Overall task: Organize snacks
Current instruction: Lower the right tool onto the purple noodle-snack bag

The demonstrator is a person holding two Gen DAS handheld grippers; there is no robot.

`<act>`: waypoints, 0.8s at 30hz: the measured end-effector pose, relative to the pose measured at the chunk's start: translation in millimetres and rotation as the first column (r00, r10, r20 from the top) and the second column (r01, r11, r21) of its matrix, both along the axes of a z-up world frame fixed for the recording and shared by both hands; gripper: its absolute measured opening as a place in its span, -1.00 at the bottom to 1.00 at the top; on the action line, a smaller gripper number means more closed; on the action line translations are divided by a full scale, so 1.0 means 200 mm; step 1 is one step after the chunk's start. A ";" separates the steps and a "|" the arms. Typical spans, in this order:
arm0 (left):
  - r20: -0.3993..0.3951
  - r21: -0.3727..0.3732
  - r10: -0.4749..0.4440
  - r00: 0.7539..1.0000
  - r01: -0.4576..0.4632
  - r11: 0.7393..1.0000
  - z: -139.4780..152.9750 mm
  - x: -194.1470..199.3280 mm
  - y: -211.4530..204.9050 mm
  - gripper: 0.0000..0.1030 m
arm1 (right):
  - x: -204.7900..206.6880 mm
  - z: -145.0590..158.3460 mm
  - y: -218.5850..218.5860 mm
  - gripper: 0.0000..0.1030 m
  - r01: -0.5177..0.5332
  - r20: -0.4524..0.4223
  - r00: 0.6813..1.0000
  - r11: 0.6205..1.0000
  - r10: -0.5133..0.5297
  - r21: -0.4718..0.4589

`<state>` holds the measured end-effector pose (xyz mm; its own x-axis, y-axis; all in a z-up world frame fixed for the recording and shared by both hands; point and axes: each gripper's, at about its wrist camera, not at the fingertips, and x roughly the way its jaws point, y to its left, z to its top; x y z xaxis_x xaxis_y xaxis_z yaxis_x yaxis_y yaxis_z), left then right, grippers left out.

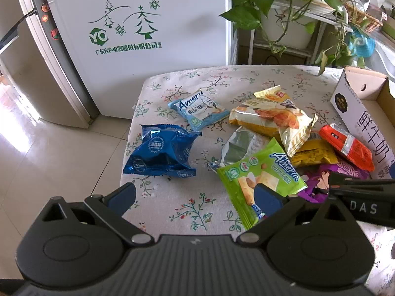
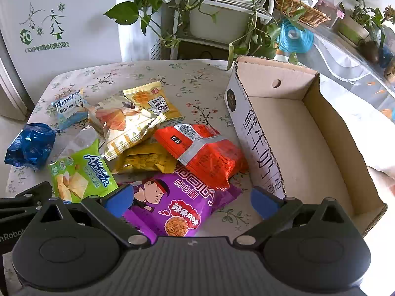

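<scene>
Both grippers, left gripper and right gripper, are being held spread wide, grasping nothing, over the floral tablecloth. Nearest, a purple packet and a green packet reading "Americ" are lying; beyond, an orange packet is touching the cardboard box. Farthest, "YO" is being displayed on a fridge.

"Americ" read on green packet and light-blue packet. "YO" logo plus 广东容声电器股份有限公司 printed on fridge. 鲜牛奶 printed on carton side. "DAS" seen on right gripper body.
</scene>
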<state>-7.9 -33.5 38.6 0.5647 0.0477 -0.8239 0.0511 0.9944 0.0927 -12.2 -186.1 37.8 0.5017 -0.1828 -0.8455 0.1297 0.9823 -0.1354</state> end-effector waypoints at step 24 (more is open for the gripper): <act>-0.004 0.008 0.017 1.000 -0.017 1.000 -0.01 0.01 -0.01 0.94 | 0.01 -0.01 0.01 1.00 0.005 0.000 1.000 1.000 -0.005 -0.012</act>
